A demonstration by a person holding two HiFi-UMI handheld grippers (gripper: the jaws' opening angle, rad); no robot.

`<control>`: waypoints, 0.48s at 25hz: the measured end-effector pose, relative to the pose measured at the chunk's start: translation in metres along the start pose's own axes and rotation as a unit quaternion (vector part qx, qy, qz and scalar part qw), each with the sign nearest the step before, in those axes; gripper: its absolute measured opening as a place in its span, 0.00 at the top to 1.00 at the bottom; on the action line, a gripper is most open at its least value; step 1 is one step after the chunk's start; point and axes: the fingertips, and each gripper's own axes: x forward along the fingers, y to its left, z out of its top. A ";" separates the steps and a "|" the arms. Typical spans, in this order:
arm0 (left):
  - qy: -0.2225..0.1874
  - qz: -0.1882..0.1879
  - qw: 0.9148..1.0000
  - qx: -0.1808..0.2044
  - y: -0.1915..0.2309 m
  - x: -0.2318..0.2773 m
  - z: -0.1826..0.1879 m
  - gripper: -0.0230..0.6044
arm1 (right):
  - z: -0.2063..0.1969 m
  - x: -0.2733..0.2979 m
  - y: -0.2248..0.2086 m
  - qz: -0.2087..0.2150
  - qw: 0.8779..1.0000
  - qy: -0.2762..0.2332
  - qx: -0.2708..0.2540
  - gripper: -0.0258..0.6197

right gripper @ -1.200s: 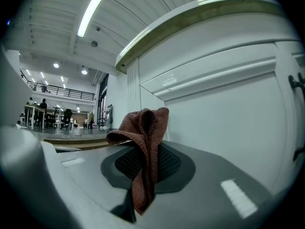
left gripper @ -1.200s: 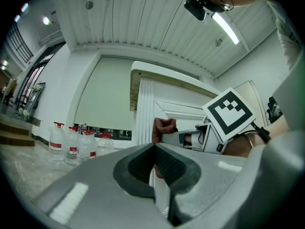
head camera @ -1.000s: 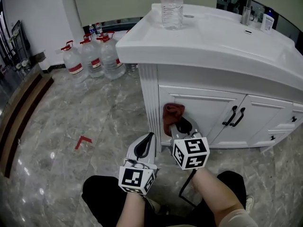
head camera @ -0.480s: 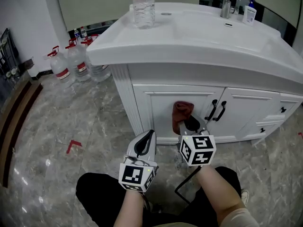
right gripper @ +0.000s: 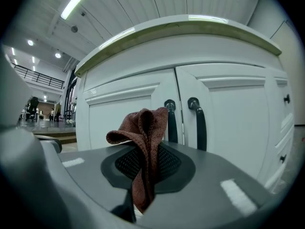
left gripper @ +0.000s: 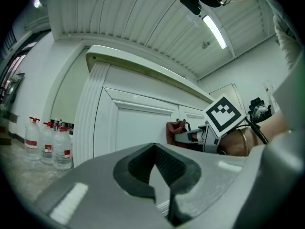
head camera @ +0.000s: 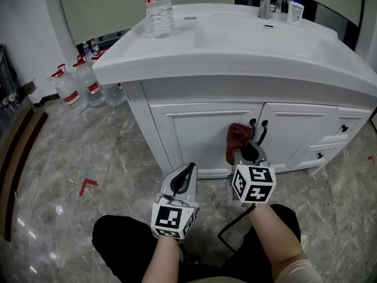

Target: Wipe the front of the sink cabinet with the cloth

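A reddish-brown cloth (head camera: 237, 140) is pinched in my right gripper (head camera: 245, 152) and pressed against the white sink cabinet (head camera: 194, 131), just left of the two black door handles (head camera: 258, 131). In the right gripper view the cloth (right gripper: 142, 142) stands bunched between the shut jaws, with the handles (right gripper: 196, 116) right behind it. My left gripper (head camera: 181, 181) hangs shut and empty in front of the left door, lower and nearer to me. From the left gripper view, the cloth (left gripper: 174, 131) and the right gripper's marker cube (left gripper: 224, 114) show at the right.
A clear water bottle (head camera: 158, 7) stands on the white countertop (head camera: 247, 46), with a tap (head camera: 266, 2) and a small bottle (head camera: 294, 10) at the back. Several large water jugs (head camera: 82, 87) stand on the marble floor to the left. A red corner mark (head camera: 87, 185) lies on the floor.
My right gripper has carried the cloth rightwards along the cabinet front, from the left edge of the left door to beside the black handles. The left gripper stayed where it was.
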 end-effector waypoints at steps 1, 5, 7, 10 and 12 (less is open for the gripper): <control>0.001 0.001 1.000 -0.001 0.000 -0.001 -0.001 0.96 | 0.000 -0.001 -0.001 -0.003 1.000 0.000 0.001 0.84; 0.001 0.010 1.000 -0.007 0.006 -0.008 -0.003 0.96 | -0.006 -0.001 0.008 0.004 1.000 0.001 0.014 0.84; 0.002 0.019 1.000 -0.008 0.015 -0.014 -0.005 0.96 | -0.010 0.003 0.025 0.025 1.000 -0.001 0.016 0.84; 0.005 0.046 0.999 -0.015 0.038 -0.027 -0.011 0.96 | -0.025 0.014 0.063 0.067 0.998 0.006 0.013 0.84; 0.009 0.065 0.998 -0.020 0.055 -0.037 -0.014 0.96 | -0.037 0.023 0.093 0.096 0.995 0.015 0.009 0.84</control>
